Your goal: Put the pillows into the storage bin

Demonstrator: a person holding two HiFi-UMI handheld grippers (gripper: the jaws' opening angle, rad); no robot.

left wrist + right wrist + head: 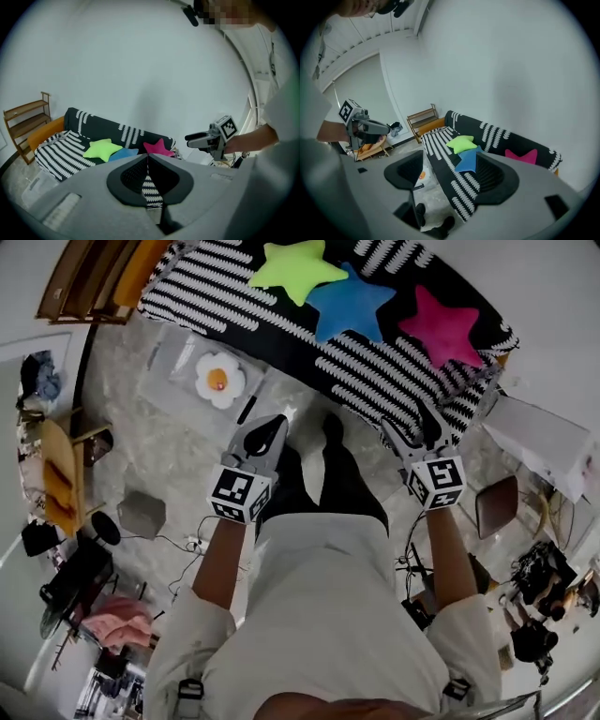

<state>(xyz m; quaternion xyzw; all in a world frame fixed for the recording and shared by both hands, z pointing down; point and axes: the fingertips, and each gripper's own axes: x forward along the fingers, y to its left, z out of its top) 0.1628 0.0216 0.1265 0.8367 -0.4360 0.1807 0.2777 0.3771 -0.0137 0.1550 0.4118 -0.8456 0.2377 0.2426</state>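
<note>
Three star pillows lie on the black-and-white striped sofa [234,306]: a green one [291,268], a blue one [352,301] and a pink one [441,326]. They also show as the green pillow [102,149], the blue pillow [468,159] and the pink pillow [521,156]. A clear storage bin [164,352] stands on the floor in front of the sofa, with a white flower pillow [220,379] in it. My left gripper [278,423] [147,155] is shut on nothing, well short of the sofa. My right gripper [410,423] [450,161] is open and empty, near the sofa's front edge.
A wooden shelf [94,277] stands left of the sofa, a wooden chair [56,474] along the left wall. A grey box [141,512] and cables lie on the floor. A white cabinet [553,446] and a brown chair [495,505] are at the right.
</note>
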